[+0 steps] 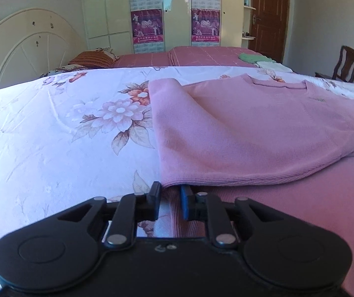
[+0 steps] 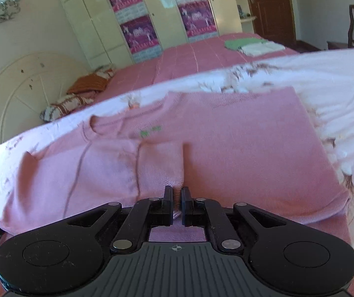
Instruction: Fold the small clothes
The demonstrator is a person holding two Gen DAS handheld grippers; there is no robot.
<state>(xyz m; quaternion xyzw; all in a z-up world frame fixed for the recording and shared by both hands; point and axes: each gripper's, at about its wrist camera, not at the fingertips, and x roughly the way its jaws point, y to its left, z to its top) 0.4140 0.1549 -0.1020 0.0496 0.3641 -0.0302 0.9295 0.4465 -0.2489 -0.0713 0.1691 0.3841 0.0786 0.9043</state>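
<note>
Both wrist views look down close, seemingly sharing the pink sweater.

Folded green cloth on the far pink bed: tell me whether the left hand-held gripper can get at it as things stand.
Probably not. The left hand-held gripper sits at the pink sweater's near hem, and the green cloth lies far across the flowered sheet.
</note>
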